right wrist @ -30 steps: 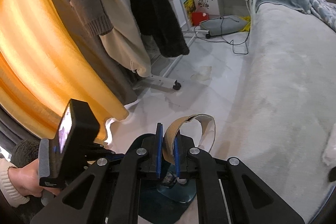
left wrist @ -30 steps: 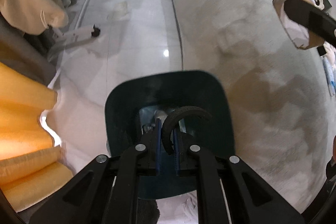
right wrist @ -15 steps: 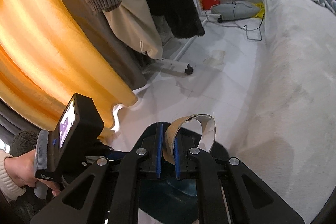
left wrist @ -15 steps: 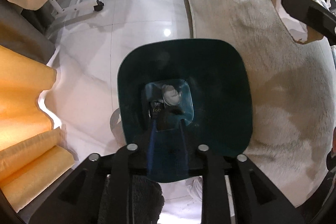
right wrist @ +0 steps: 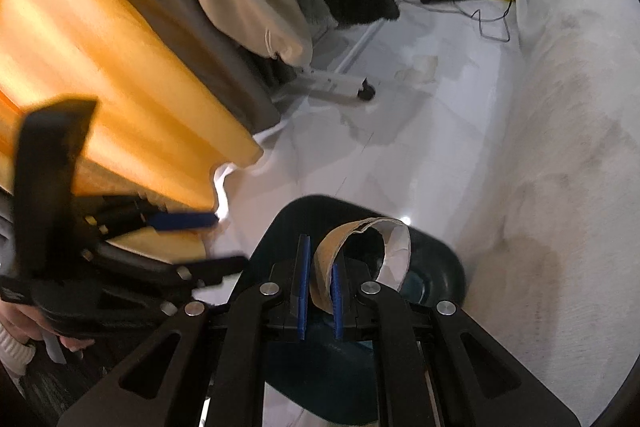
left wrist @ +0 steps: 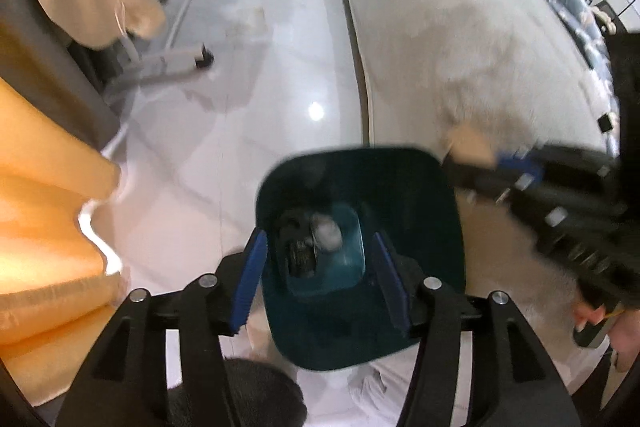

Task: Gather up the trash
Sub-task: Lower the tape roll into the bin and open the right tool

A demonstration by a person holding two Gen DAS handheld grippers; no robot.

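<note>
Two grippers work over one dark teal plastic waste bin (left wrist: pixel 416 195) that stands on the pale tiled floor (left wrist: pixel 280 67), between the orange curtain (left wrist: pixel 36 163) and the grey fleece-covered bed (left wrist: pixel 460 39).

On the left, the left gripper (left wrist: pixel 318 281) hangs above the bin mouth with its jaws just opened and nothing between the blue pads (left wrist: pixel 248 285). Its load seems already dropped: dark scraps and a pale crumpled wad (left wrist: pixel 326 231) lie at the bottom. It would do well to lift clear so the opening is free.

On the right, the right gripper (right wrist: pixel 320 285) is clenched on a torn brown cardboard tube ring (right wrist: pixel 360 255), pinching one wall of it, with the ring poised over the bin's rim. I judge the step in hand to be dropping this ring. It should be carried over the middle of the opening, away from the rim, and let go only there, since a light, springy loop could catch the edge and roll onto the floor.
</note>
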